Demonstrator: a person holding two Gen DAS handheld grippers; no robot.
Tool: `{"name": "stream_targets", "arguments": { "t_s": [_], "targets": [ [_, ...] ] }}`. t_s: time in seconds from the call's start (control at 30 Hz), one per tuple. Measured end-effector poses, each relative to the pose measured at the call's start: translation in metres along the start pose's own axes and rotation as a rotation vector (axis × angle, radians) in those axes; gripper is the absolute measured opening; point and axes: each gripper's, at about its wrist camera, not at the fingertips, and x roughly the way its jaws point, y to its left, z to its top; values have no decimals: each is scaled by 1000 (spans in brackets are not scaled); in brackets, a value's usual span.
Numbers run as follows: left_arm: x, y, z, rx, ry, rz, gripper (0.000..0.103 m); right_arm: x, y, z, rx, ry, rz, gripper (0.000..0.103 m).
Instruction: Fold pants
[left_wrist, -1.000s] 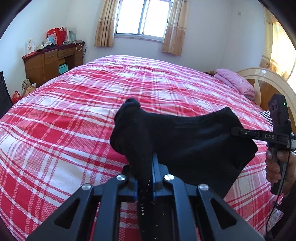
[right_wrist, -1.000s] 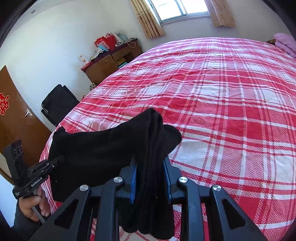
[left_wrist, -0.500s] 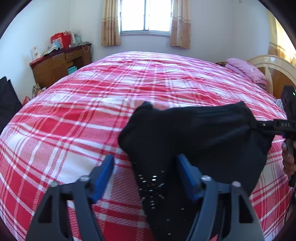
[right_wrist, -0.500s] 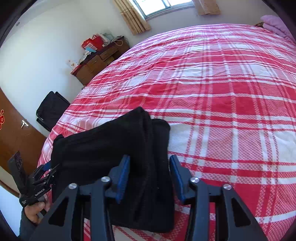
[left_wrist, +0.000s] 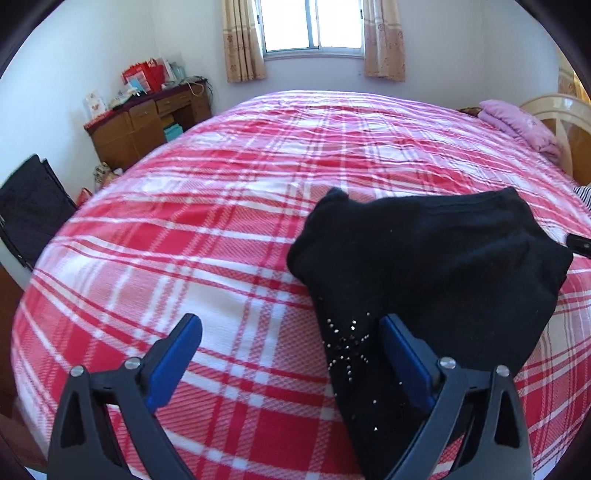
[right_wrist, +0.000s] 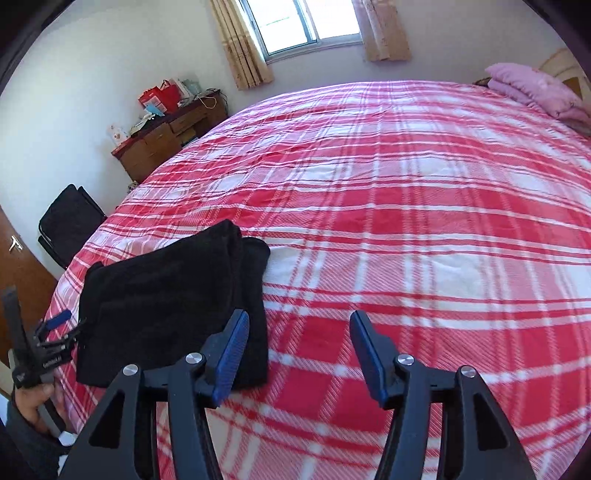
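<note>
A: A second ago you had both grippers clamped on the folded black knit pants; now your left gripper and your right gripper both stand with jaws spread wide, holding nothing

B: So the bundle is set down?

A: Yes, it lies as a compact stack near the bed's close edge, and your grippers are easing off to either side. I'd judge the fold finished, or one tidy-up short

B: And beyond that?

A: The red-and-white plaid bedspread runs bare past the pants; farther off, a pink folded blanket, a brown wooden desk, then the curtained window
</note>
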Motion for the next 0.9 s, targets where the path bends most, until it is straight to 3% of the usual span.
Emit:
{"name": "stream_targets", "arguments": {
  "t_s": [0.17, 0.47, 0.73, 0.9],
  "targets": [
    [-31, -11, 13, -5, -71, -9, 99, -59, -4, -14, -5, -41, -42, 59],
    [-115, -41, 32, -23, -245, -126, 99, -149, 13, -25, -99, -187, -84, 68],
    [-149, -49, 35, -12, -318, -172, 100, -192, 34, -29, -151, -299, -89, 74],
    [-157, -49, 36, -17, -347, -170, 101, -198, 40, -32, -167, -313, -91, 75]
  ]
}}
